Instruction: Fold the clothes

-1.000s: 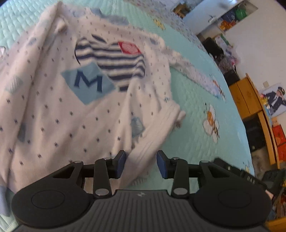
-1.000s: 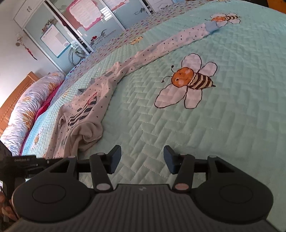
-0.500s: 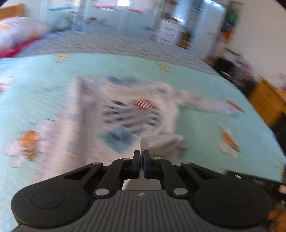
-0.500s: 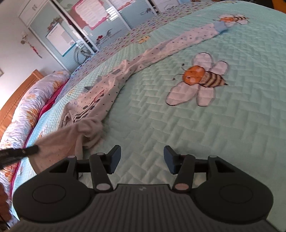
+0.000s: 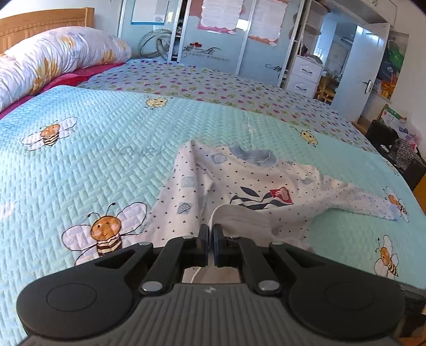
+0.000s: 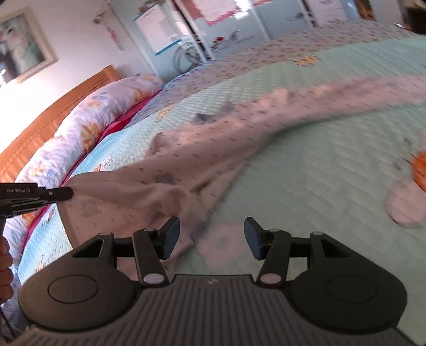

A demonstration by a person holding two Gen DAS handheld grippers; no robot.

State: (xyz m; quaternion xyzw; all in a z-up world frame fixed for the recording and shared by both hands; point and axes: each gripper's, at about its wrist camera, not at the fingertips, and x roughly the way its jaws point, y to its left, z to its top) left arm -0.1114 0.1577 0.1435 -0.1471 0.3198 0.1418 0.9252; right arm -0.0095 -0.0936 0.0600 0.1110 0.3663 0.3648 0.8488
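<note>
A white dotted child's top with a blue collar and a striped patch lies on the mint bee-print bedspread. My left gripper is shut on its ribbed hem, which is lifted and pulled toward the camera. One sleeve trails off to the right. In the right wrist view the same top is blurred, stretched from the left gripper at the left edge. My right gripper is open just above the top's near edge, nothing between its fingers.
A floral quilt roll and wooden headboard lie at the bed's left. A heart-print sheet covers the far side. Wardrobe doors and drawers stand behind. A person's hand shows at the left edge.
My left gripper shut on the top's hem and lifted it, dragging the garment. My right gripper stayed open and swung left toward the top's near edge.
</note>
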